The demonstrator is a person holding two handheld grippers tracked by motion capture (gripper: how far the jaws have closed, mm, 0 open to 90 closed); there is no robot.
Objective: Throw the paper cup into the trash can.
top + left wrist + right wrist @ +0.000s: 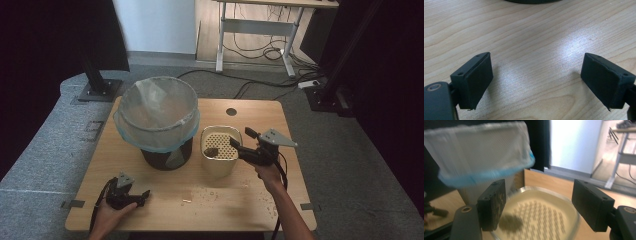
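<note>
From the high view we are seeing a wooden table (150, 200) with a dark bin (159, 120) on its far left part; a pale bag (150, 107) with a blue edge is lining the bin and folding over its rim. Just to the right of the bin a cream container (218, 150) with a perforated insert is standing, and a small dark clump (210, 150) is lying on that insert near its left side. Small crumbs (210, 192) are lying on the table in front of the container.

The right gripper (242, 141) is hovering at the right edge of the container, pointing left toward it. In the right gripper view its jaws are standing apart with nothing pressed between them, and we are looking between them at the container (536, 220), the blurred clump (510, 222) and the bag (481, 155) behind. This view is blurred, so we cannot tell what the clump is made of.

The left gripper (142, 194) is resting on the near left part of the table, held by the left hand (112, 212), well apart from the container. The left gripper view is showing what the high view is not: its jaws are wide open, with only bare table (531, 45) between them, and the dark base of the bin (531, 1) is at the top edge.
</note>
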